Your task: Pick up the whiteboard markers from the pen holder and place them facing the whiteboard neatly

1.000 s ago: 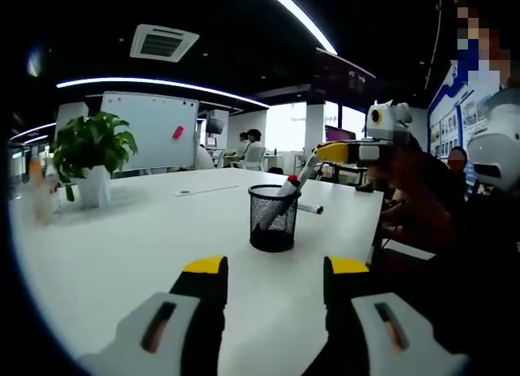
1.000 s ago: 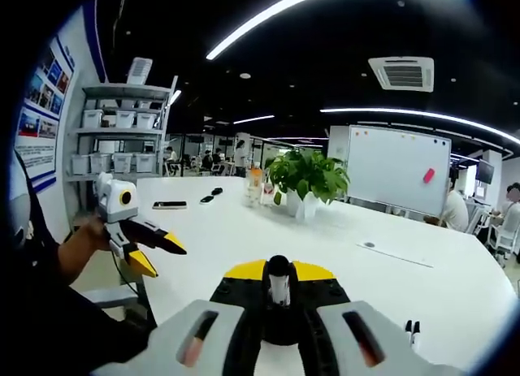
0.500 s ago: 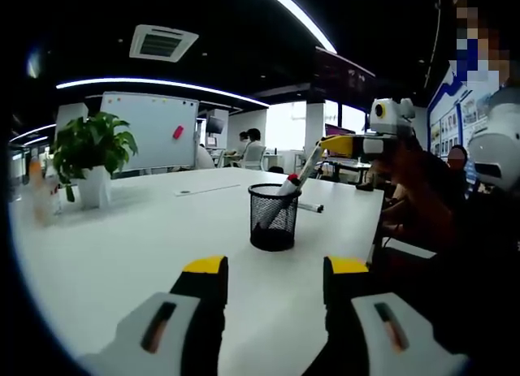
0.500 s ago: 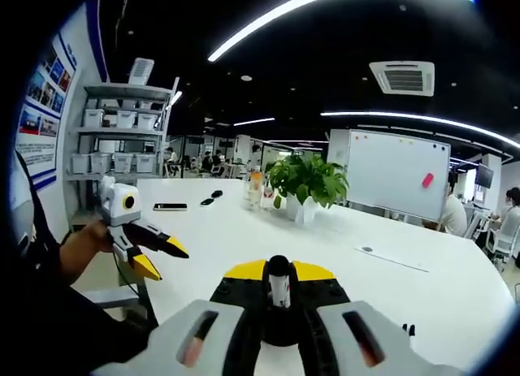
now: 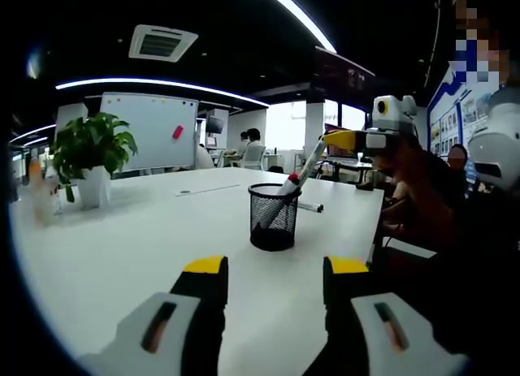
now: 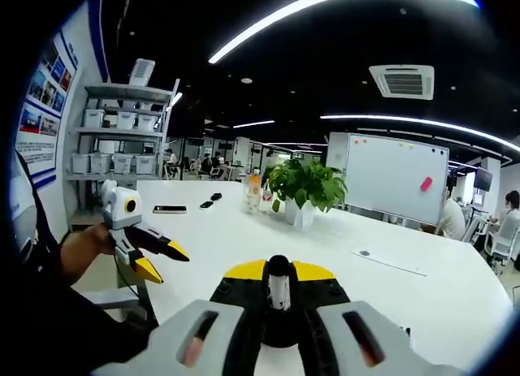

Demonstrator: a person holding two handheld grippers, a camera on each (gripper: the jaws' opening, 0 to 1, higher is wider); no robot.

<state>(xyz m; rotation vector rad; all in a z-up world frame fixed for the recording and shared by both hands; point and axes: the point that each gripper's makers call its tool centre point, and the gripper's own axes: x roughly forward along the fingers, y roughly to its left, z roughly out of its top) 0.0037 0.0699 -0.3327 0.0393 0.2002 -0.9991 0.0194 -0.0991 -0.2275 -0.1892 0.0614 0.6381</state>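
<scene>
In the left gripper view, the left gripper is sitting with jaws spread over the white table, while the right gripper is pinching a whiteboard marker and has been lifting it higher out of the mesh pen holder. A red-capped marker is leaning inside the holder, and the whiteboard is standing far behind, with no legible writing.

Lower end of the marker behind the pen holder mesh; bottles at left blurred.
</scene>
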